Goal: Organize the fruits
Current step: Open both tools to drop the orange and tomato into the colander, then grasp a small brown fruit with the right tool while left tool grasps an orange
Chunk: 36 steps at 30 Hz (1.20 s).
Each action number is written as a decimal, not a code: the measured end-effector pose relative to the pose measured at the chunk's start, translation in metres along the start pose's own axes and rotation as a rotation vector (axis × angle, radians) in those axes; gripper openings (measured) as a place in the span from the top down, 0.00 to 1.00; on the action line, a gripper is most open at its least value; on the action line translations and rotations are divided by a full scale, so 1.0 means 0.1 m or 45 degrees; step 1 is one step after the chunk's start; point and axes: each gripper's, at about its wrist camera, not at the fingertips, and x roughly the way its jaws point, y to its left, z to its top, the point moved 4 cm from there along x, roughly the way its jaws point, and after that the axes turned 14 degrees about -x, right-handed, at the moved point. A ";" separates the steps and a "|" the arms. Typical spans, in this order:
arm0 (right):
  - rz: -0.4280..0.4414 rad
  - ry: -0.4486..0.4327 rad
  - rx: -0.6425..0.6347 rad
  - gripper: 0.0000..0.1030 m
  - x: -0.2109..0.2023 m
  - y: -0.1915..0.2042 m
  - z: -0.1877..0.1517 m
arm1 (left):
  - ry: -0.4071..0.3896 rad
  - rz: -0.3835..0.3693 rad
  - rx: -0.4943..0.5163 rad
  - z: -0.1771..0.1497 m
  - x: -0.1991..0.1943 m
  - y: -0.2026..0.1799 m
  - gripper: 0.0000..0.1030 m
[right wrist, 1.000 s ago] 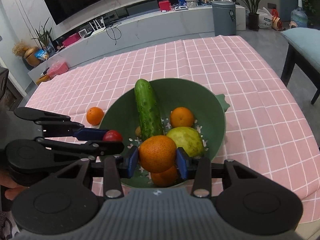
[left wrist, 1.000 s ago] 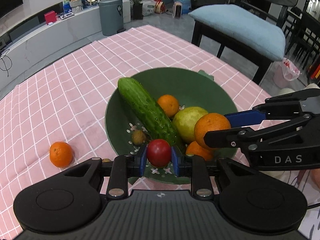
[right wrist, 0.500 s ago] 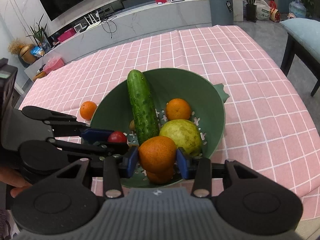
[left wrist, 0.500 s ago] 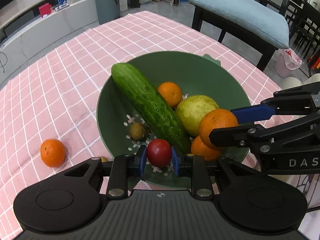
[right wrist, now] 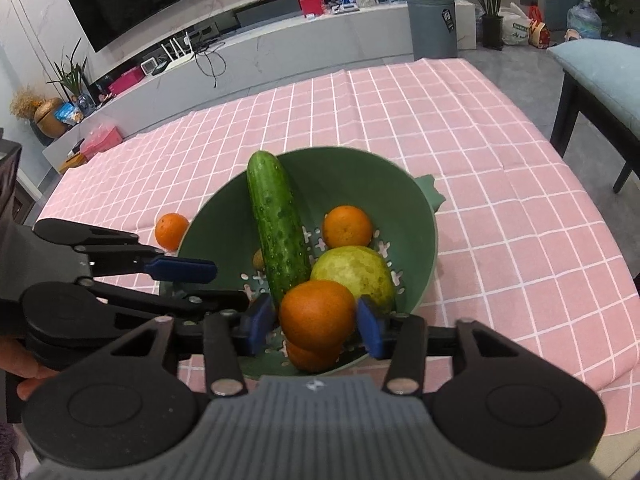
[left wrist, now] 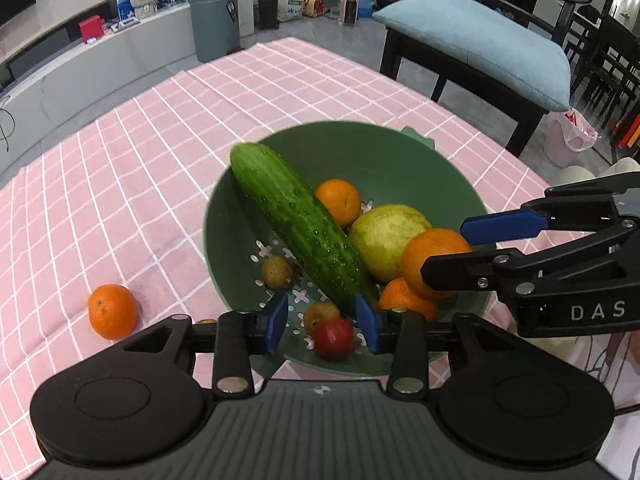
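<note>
The tomato (left wrist: 332,338) lies in the green bowl (left wrist: 360,148), low at the near wall, touching a small brownish fruit (left wrist: 320,314) and just beside the near end of the cucumber (left wrist: 300,224). My left jaws (left wrist: 322,322) hang over it, spread wide with clear gaps on both sides, holding nothing. An orange (right wrist: 316,314) sits between my right jaws (right wrist: 316,322), which look parted, the pads near its sides with a sliver of gap on the left; whether the right pad touches I cannot tell. It rests on a second orange (right wrist: 310,356), against the pear (right wrist: 354,274). Deeper in the bowl are a third orange (right wrist: 347,227) and another small brownish fruit (left wrist: 277,272) on the slotted floor; the cucumber leans up to the far rim. One orange (left wrist: 113,311) is out on the pink checked table (left wrist: 120,184), left of the bowl and well apart from it. I judge this the dropping-off step: both fruits are set down in the bowl and my jaws are letting go. Next, both jaws should lift straight up and clear of the pile without nudging the stacked oranges, which could roll. Then my left jaws, being nearer, should go for the stray orange: approach from above, straddle its middle, close gently, carry it over the rim into the open far side.
</note>
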 end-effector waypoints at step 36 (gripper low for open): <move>0.207 0.268 -1.294 0.69 0.74 1.63 0.74 | -0.130 0.137 -0.182 -0.35 -0.69 1.29 0.53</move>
